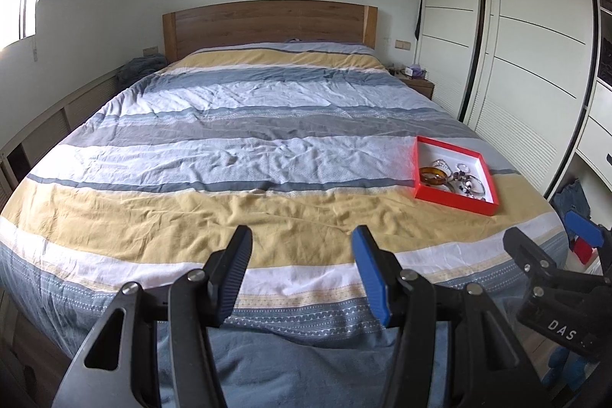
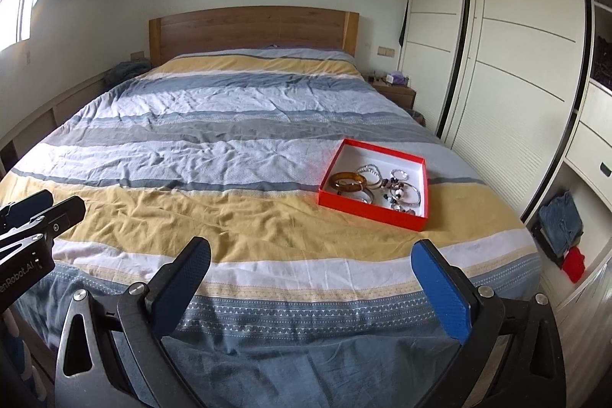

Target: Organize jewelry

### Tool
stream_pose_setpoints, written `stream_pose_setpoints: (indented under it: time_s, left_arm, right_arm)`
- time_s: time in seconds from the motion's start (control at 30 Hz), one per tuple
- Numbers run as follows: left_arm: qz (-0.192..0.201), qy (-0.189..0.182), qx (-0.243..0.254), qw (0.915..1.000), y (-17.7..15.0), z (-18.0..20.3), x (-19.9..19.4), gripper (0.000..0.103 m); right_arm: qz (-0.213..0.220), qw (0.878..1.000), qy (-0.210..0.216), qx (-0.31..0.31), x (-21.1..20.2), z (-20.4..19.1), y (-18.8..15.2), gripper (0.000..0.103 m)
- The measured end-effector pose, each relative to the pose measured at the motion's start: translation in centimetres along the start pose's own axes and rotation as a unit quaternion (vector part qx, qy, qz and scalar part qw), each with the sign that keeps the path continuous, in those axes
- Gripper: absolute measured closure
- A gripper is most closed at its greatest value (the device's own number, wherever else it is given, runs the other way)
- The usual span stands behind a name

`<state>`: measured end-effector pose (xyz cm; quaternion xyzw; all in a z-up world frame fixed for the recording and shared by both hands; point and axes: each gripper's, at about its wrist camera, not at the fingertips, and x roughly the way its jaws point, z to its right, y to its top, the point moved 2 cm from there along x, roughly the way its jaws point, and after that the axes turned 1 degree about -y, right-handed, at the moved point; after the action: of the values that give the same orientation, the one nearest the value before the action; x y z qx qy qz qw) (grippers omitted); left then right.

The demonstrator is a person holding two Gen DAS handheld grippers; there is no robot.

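Observation:
A shallow red box [image 2: 332, 159] with a white inside lies on the striped bedspread, right of centre; it also shows in the left wrist view [image 1: 417, 159]. In it are an amber bangle [image 2: 348, 180], silver bangles [image 2: 411, 195] and beaded bracelets [image 2: 394, 188]; the amber bangle also shows in the left wrist view [image 1: 434, 175]. My left gripper [image 1: 302, 255] is open and empty over the foot of the bed, well short of the box. My right gripper [image 2: 311, 268] is open and empty, also at the foot, with the box ahead of it.
The bed [image 2: 229, 140] has a wooden headboard [image 2: 252, 29]. White sliding wardrobe doors [image 2: 516, 64] stand along the right. A small nightstand [image 2: 394, 88] sits by the headboard. Folded jeans [image 2: 562, 220] and a red item lie in an open shelf at the right.

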<state>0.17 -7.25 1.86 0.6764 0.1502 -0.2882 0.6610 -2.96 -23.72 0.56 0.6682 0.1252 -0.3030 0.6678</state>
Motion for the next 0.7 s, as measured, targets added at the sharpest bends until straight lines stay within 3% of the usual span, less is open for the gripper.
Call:
stream_pose_setpoints:
  time_s: [0.7]
  left_arm:
    - [0.012,0.014,-0.001,0.9998,-0.4,0.6,-0.8,0.051]
  right_arm:
    - [0.058,0.998,0.008,-0.023,-2.9,-0.3,0.5,0.000]
